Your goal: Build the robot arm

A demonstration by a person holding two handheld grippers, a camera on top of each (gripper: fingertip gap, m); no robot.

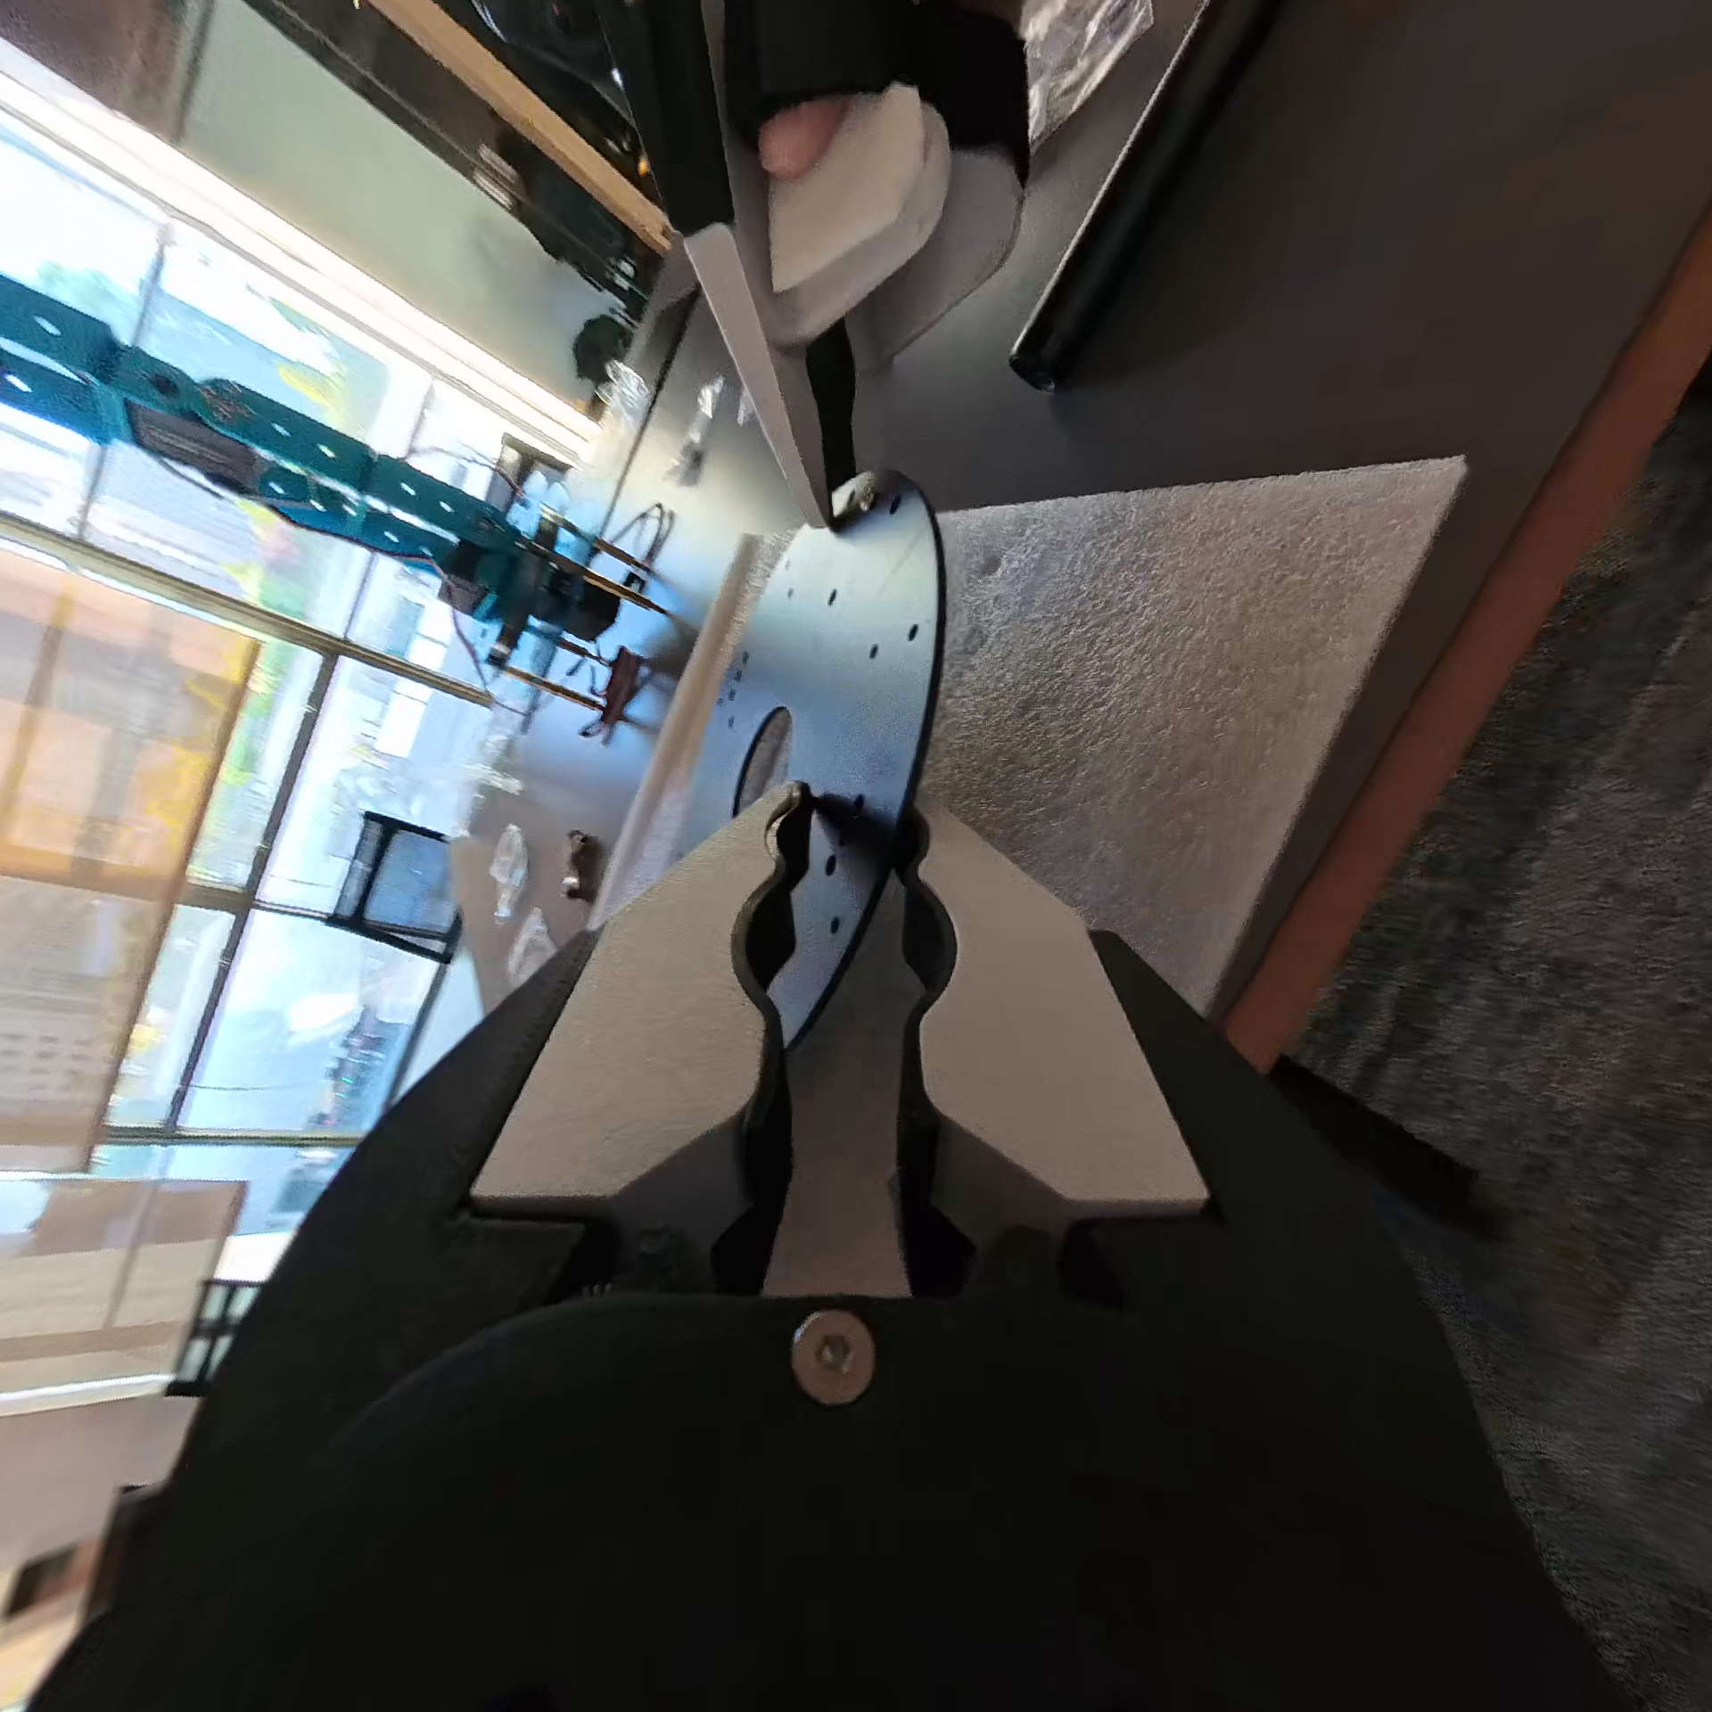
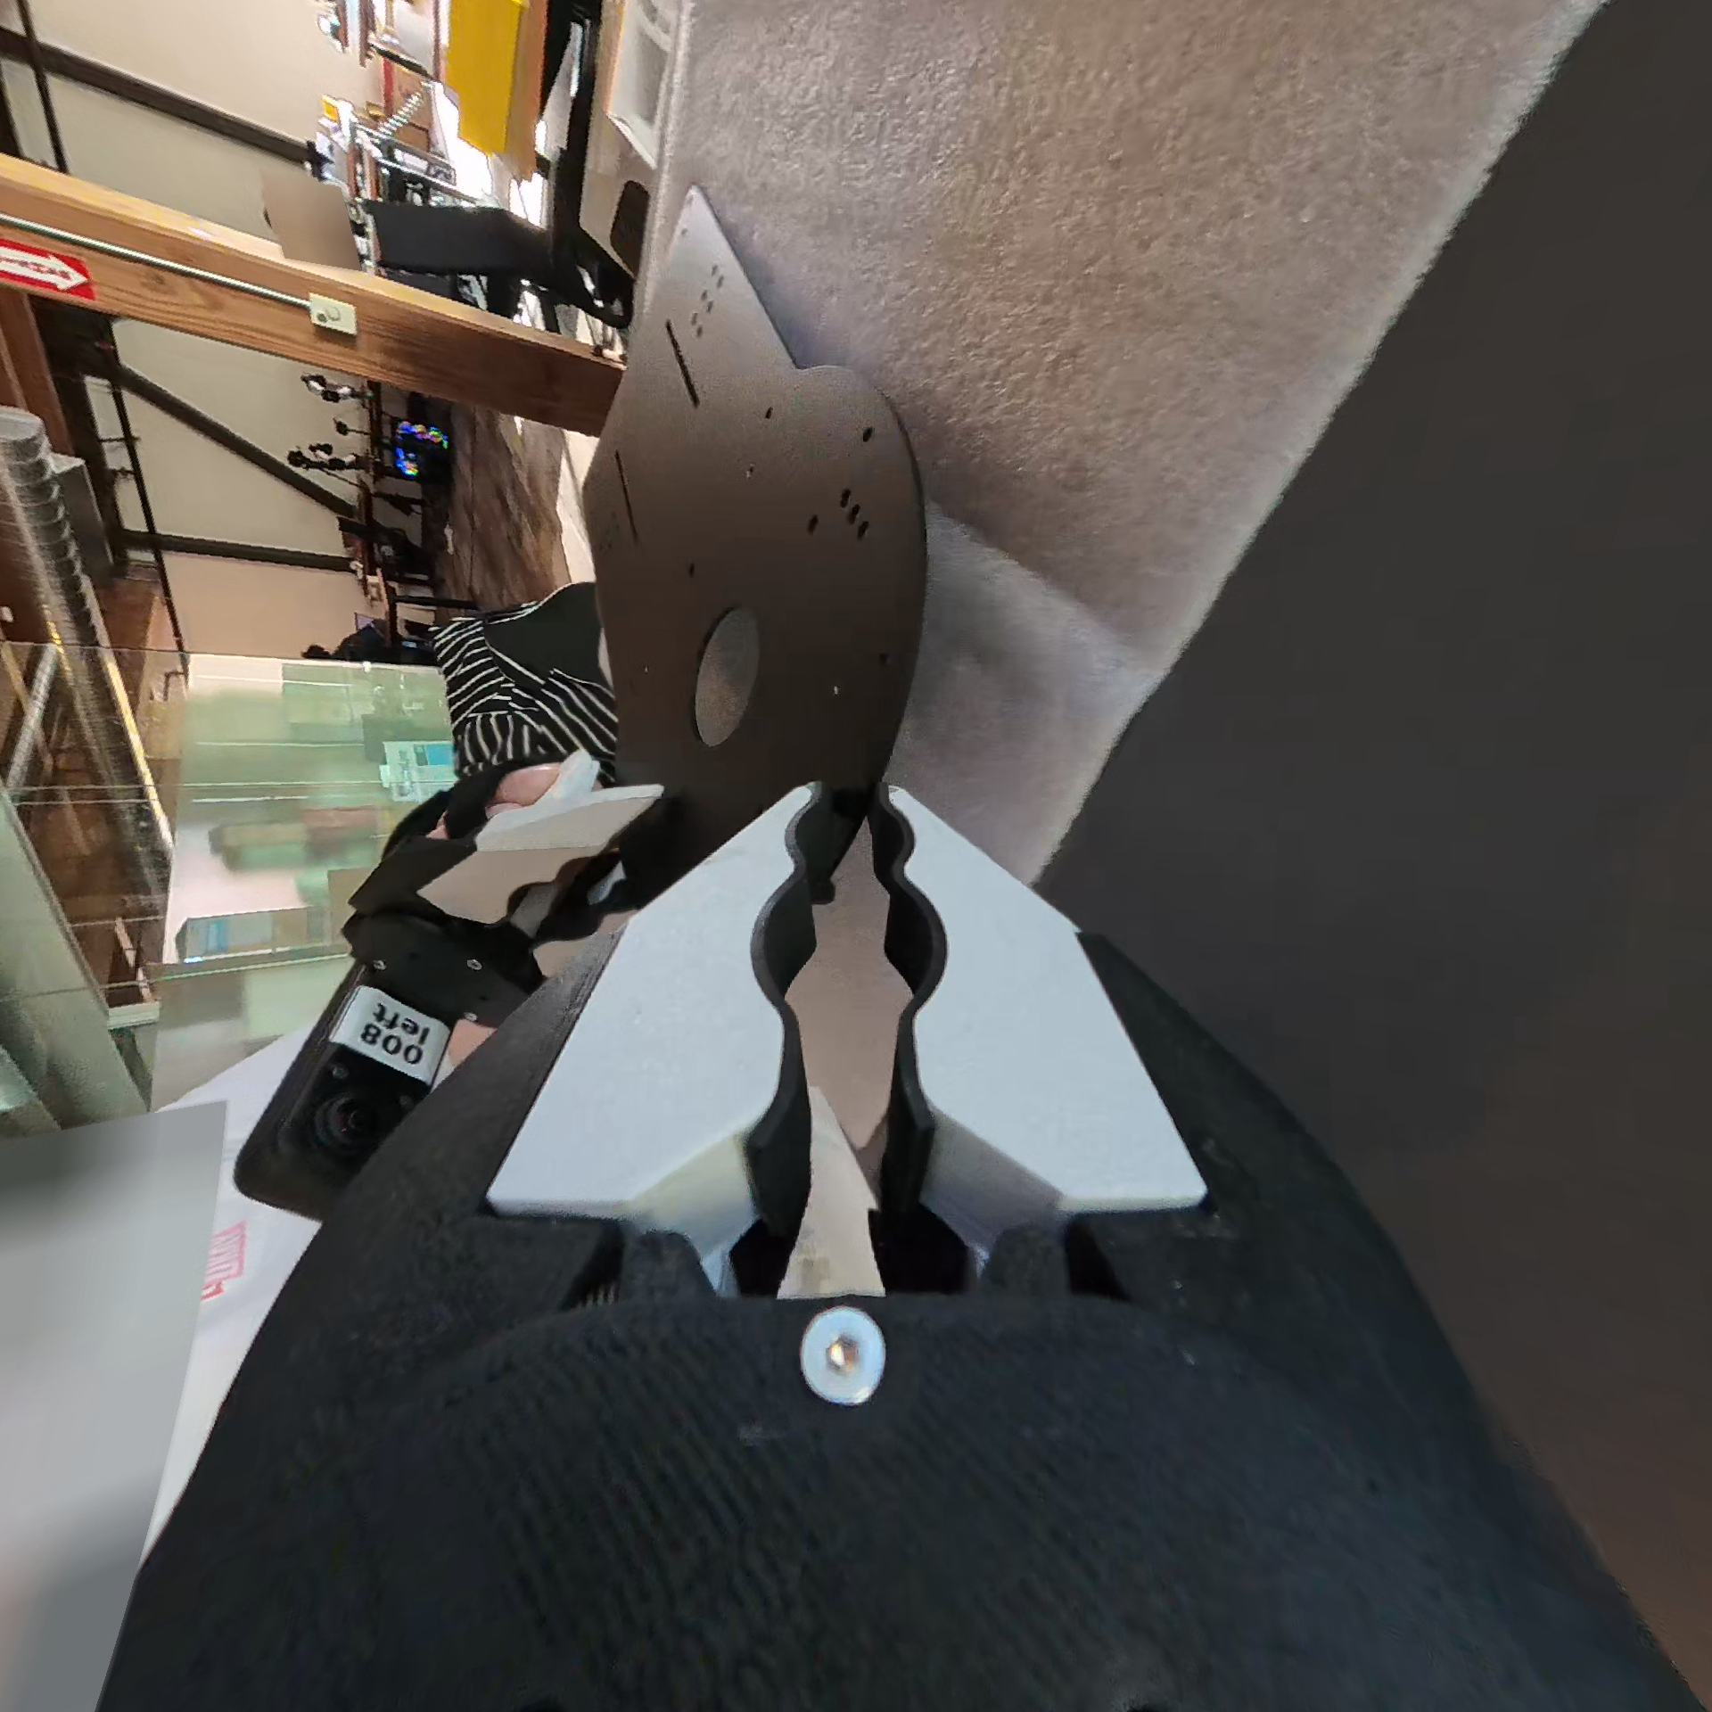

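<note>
Black perforated plate (image 1: 838,704) being pinched at near edge between fingers of left gripper (image 1: 848,815); held on edge, tilted above grey foam mat (image 1: 1204,704).

Right gripper (image 2: 845,804) being pressed together on plate's opposite rim; plate (image 2: 769,556) being held just ahead of its fingertips.

Long axis being run from one gripper to other, tapered end pointed away from right gripper.

Risk judged: thin edge being slipped from shallow fingertip grips, plate being dropped onto mat; uneven pull being turned into twist.
</note>
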